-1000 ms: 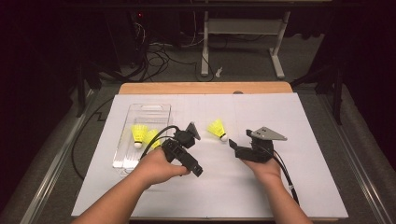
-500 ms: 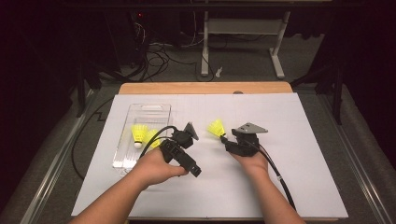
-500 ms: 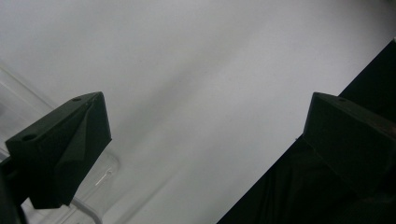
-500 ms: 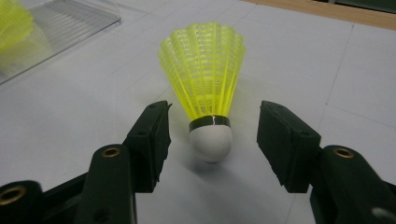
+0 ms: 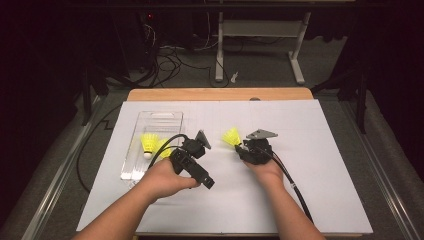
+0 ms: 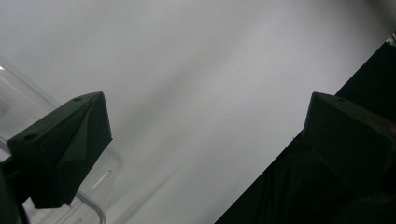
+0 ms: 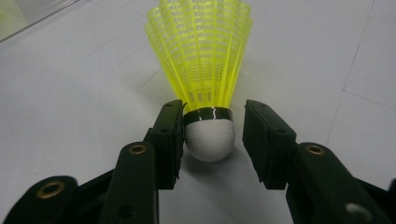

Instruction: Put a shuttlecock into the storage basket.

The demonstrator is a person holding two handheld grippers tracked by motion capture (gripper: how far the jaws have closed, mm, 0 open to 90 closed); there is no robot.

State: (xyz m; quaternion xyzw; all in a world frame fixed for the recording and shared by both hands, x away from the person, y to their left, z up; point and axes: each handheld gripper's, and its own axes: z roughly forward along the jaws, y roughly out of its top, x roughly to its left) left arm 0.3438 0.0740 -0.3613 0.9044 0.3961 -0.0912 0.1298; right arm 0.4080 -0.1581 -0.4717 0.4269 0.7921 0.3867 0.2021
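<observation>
Right hand-held gripper [image 7: 212, 140] jaws apart around shuttlecock [image 7: 203, 60] cork | left hand-held gripper [image 6: 205, 154] apart, empty | risk: uneven closing may squirt the round cork forward.

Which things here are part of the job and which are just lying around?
In play:
- right gripper, jaws open around the shuttlecock cork
- clear tray with shuttlecocks in it
- left gripper, open

Lying about:
- floor cables
- metal stand

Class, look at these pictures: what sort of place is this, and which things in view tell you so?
Probably a lab or recording room: a white-covered table in a dark space, loose cables on the floor behind it, and handheld grippers, the right gripper around a yellow shuttlecock.
</observation>
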